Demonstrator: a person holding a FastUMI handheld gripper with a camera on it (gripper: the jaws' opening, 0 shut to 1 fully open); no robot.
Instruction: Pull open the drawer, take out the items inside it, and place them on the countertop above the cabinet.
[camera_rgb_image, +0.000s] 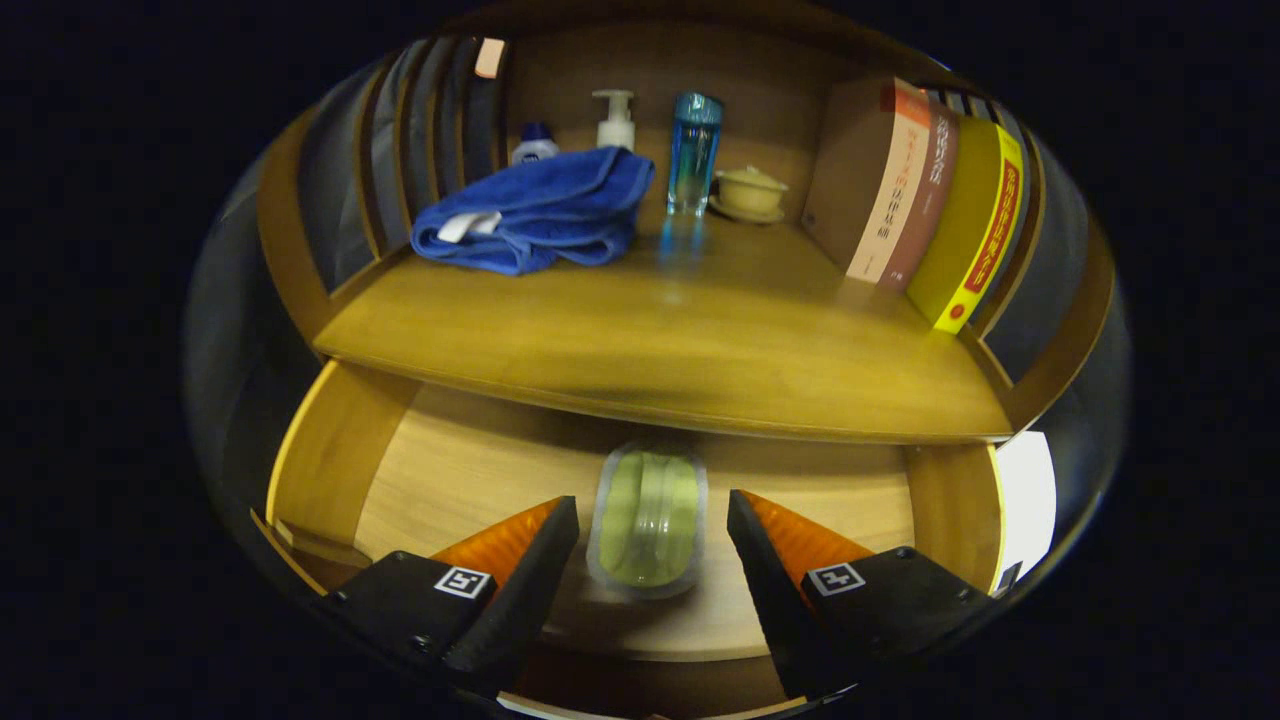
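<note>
Between my fingertips (540, 540), spread wide and empty, lies a clear pouch (647, 520) with something green inside, flat on the floor of the open drawer (450, 470).

Nothing touches the pouch yet: my jaws stand open to either side of it, and its far end reaches toward the shadow under the counter (660, 340). To do this pick well, I judge I should come down squarely over its middle, keep both fingers level, and close across its narrow width so the soft, slick wrap does not squirt out. It looks limp, so I would pinch low. Lifting out, I must draw back clear of the counter's front edge before rising. The bare stretch in front of the towel (535, 210) and bottle (693, 150) looks the safest landing spot.
</note>
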